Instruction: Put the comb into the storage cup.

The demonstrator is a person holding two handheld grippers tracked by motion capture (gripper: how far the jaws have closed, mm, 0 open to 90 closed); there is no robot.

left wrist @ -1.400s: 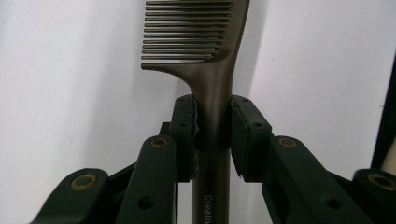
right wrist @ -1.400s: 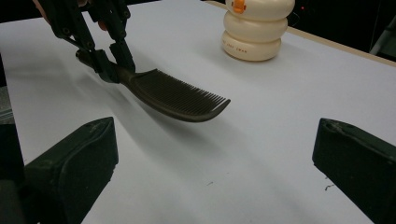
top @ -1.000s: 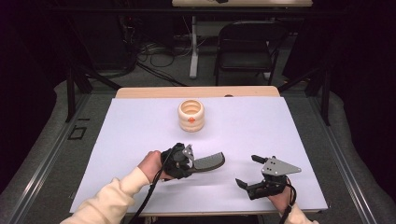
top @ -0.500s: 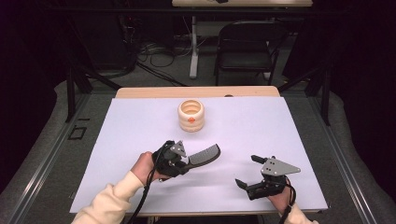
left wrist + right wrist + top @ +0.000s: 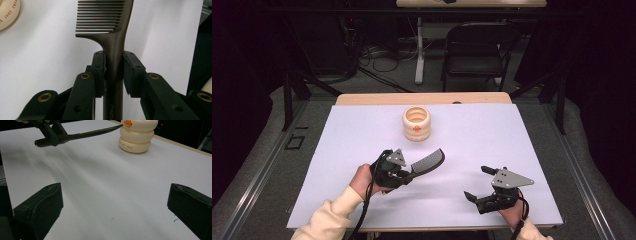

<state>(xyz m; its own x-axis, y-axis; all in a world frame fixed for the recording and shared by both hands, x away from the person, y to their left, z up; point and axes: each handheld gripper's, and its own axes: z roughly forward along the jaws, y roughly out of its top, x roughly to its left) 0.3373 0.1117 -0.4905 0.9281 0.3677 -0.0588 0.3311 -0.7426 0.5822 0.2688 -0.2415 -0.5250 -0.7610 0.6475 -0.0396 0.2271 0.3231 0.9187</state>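
Left claw clamps a comb by its handle, lifted off the tabletop. Right claw gapes wide, empty. Comb likely bound for the cup; not yet delivered.

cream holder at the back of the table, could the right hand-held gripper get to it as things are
Probably yes. The right hand-held gripper is open and holds nothing, and bare white table lies between it and the cream holder. The comb in the left hand-held gripper sits off to the side.

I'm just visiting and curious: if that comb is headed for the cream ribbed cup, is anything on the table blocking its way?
Nothing visible does. The left tool holds the comb lifted, its toothed end pointing toward the cup, with only bare white table between them.
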